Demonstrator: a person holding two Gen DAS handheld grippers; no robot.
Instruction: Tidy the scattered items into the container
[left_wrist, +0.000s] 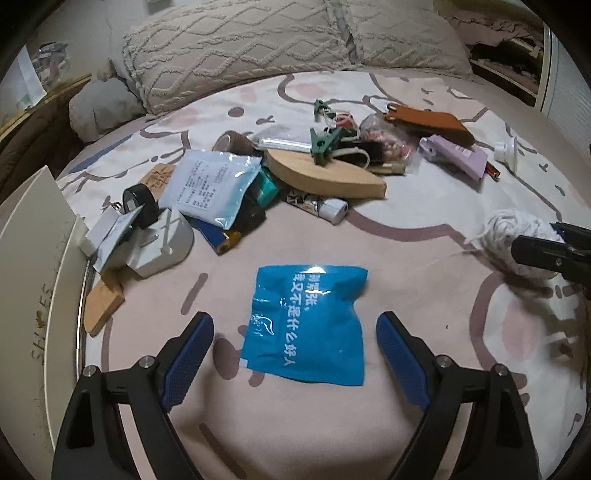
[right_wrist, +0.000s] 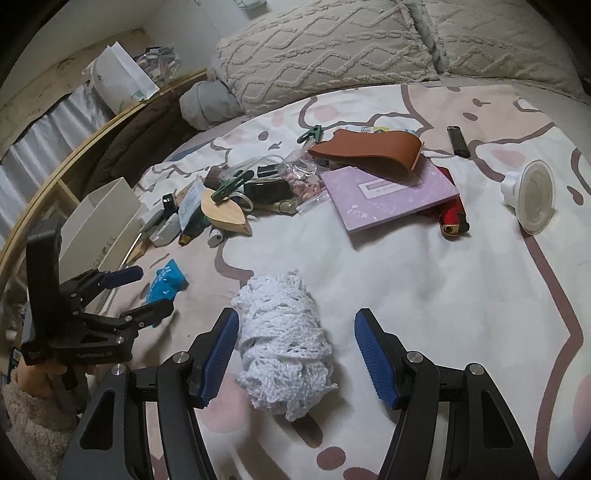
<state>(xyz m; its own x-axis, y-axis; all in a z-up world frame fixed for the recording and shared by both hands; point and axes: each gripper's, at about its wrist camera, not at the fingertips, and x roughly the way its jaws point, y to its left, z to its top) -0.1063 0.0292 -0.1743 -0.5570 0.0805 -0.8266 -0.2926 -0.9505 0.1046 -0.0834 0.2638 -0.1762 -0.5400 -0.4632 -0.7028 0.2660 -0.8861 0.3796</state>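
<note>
A blue foil packet (left_wrist: 306, 325) lies flat on the pink bedspread. My left gripper (left_wrist: 295, 319) stands open around it, one blue pad on each side and neither pressing on it. In the right wrist view the same packet (right_wrist: 168, 282) shows between the left gripper's (right_wrist: 149, 291) fingers. A white ball of yarn (right_wrist: 284, 343) rests between the fingers of my right gripper (right_wrist: 295, 319), which is open: the left pad is close against the yarn and the right pad stands clear of it. The white box (left_wrist: 33, 266) sits at the bed's left edge.
A pile lies further back: a wooden boat-shaped piece (left_wrist: 325, 177), a white sachet (left_wrist: 210, 184), a brown pouch (right_wrist: 369, 147), a purple notebook (right_wrist: 391, 195), a red lighter (right_wrist: 452, 218) and a clear cup (right_wrist: 532, 195). Pillows (left_wrist: 240, 48) line the far side.
</note>
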